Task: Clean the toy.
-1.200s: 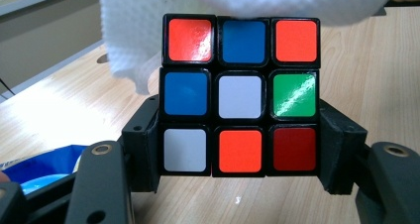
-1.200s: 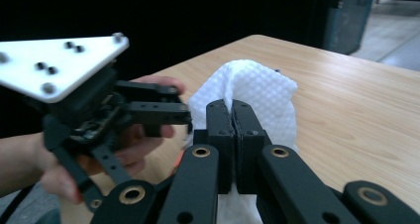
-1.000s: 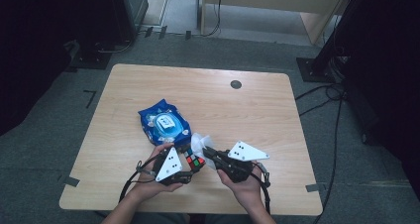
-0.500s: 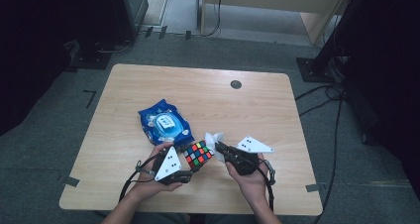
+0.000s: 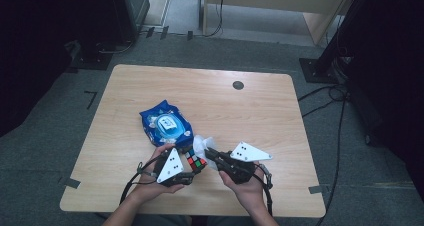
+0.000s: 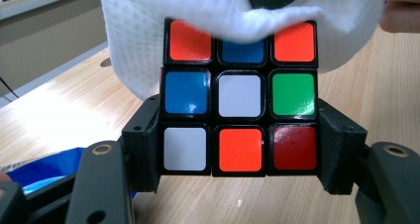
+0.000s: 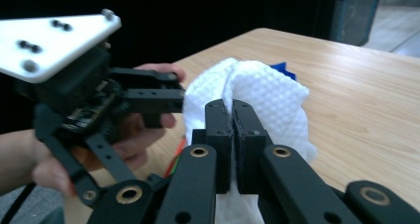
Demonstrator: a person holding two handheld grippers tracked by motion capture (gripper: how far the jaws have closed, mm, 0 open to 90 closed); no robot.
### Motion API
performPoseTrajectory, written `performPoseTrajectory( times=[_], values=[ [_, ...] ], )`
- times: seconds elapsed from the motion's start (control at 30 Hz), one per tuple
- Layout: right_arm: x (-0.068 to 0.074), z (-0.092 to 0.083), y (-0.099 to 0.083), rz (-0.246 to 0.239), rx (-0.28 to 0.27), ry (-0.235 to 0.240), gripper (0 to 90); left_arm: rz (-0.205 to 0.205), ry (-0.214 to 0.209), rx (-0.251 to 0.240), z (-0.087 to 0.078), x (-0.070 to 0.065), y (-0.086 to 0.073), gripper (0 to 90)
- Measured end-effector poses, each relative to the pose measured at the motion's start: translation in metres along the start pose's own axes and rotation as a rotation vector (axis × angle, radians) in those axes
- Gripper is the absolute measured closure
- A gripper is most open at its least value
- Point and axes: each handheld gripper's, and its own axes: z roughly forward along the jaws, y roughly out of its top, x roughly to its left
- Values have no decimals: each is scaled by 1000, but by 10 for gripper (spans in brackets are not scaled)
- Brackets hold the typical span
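Close to the table's (image 5: 125,196) near edge, the left gripper (image 5: 192,170) clamps a Rubik's cube (image 6: 240,97) between its two black jaws, which press on the cube's opposite sides; the cube is held just above the wood, its facing side showing orange, blue, white, green and red squares. Just beside it, the right gripper (image 7: 233,130) has its jaws pinched tight on a white wet wipe (image 7: 262,102), and the wipe drapes over the cube's top row of squares. Farther in, touching or nearly touching the wipe in the high view, a blue wet-wipe packet (image 5: 166,127) lies flat near the table's middle. Near the far edge sits a small dark round cap (image 5: 238,85).
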Motion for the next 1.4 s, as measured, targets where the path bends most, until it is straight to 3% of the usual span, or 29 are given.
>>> performPoseTrajectory(
  times=[0.23, 0.47, 0.67, 0.77, 0.87, 1.07, 1.17, 1.4],
  values=[
    [-19, 3, -12, 21, 48, -72, 876, 6, 3, 4, 0, 0, 0, 342],
    [-41, 3, -26, 54, 106, -148, 876, -14, 6, -16, -3, 4, 2, 342],
    [-59, -6, -29, 73, 91, -216, 867, -37, 15, -19, -6, 9, 2, 343],
    [-65, -13, -29, 71, 57, -233, 777, -59, 16, -17, -7, 12, 2, 342],
    [-64, -14, -29, 36, 17, -185, 651, -82, 31, 3, -7, 15, 3, 342],
    [-47, 0, -33, -139, -30, -64, 437, -133, 48, 14, -8, 21, 6, 342],
    [-41, 8, -36, -171, -42, -19, 368, -163, 51, 20, -8, 25, 6, 342],
    [-26, 21, -38, -281, -55, -2, 276, -220, 54, 34, -9, 31, 10, 342]
  ],
)
